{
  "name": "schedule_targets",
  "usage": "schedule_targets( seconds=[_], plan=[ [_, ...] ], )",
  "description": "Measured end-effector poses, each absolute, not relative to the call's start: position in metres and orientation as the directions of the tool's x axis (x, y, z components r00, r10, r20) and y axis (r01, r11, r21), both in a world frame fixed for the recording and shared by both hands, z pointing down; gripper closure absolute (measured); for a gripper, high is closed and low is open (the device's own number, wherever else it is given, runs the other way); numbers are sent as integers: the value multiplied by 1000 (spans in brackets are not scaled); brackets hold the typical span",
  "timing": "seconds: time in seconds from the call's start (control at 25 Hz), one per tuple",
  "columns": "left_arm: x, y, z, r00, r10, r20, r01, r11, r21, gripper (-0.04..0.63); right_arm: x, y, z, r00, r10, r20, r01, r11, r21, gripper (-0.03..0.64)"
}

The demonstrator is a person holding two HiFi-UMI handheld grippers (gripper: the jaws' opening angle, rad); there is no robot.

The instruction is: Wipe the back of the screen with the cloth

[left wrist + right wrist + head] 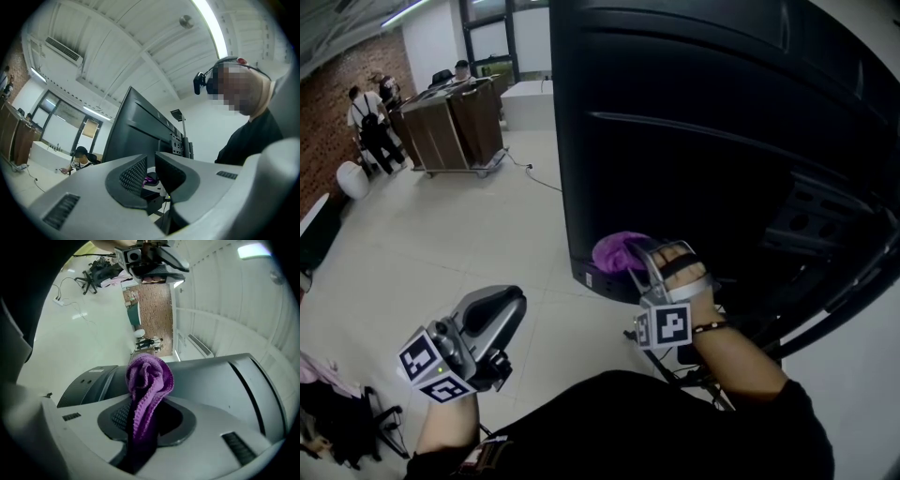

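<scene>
The big black screen (694, 122) fills the upper right of the head view, its back toward me. My right gripper (645, 255) is shut on a bunched purple cloth (617, 251), which is pressed against the lower left corner of that back. In the right gripper view the cloth (149, 380) bulges out past the fingertips onto the screen's grey-looking back (220, 380). My left gripper (511, 305) hangs low and to the left, apart from the screen. Its jaws stand almost together with nothing between them. Its own view looks up past the left gripper (151, 168) at the screen (136, 131).
A mount bracket and stand arms (825, 225) sit on the right of the screen's back. Wooden cabinets on a cart (455, 127) and people (367, 117) stand far back left. A cable (534, 173) runs over the pale floor. Dark gear (347, 422) lies at the bottom left.
</scene>
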State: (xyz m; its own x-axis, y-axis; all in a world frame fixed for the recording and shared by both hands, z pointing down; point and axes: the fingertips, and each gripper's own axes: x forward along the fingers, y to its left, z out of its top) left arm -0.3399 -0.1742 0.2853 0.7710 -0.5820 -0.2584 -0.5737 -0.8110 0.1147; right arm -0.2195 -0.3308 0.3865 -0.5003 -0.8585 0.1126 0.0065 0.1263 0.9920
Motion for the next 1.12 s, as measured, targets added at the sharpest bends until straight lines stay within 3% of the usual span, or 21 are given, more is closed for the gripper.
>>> schedule_targets(
  seconds=[0.28,0.56,0.72,0.92,1.12],
  plan=[
    [-339,-178,289,781,-578,-239,-567,-815,118,546,-80,-324,399,-324,-941,100,-74,131,989,511],
    [-326,-181,291,799,-556,-230,-543,-831,121,546,-5,-327,406,-135,-982,130,-151,150,977,512],
    [-326,-181,294,800,-556,-227,-541,-831,130,546,-49,-314,413,-223,-962,159,-159,196,968,514],
    [-327,-177,298,798,-561,-220,-542,-828,144,546,-179,-306,445,-434,-867,245,-21,281,959,512],
    [-327,-170,301,791,-573,-215,-552,-820,153,546,-227,-323,481,-444,-829,340,85,339,937,514]
  ],
)
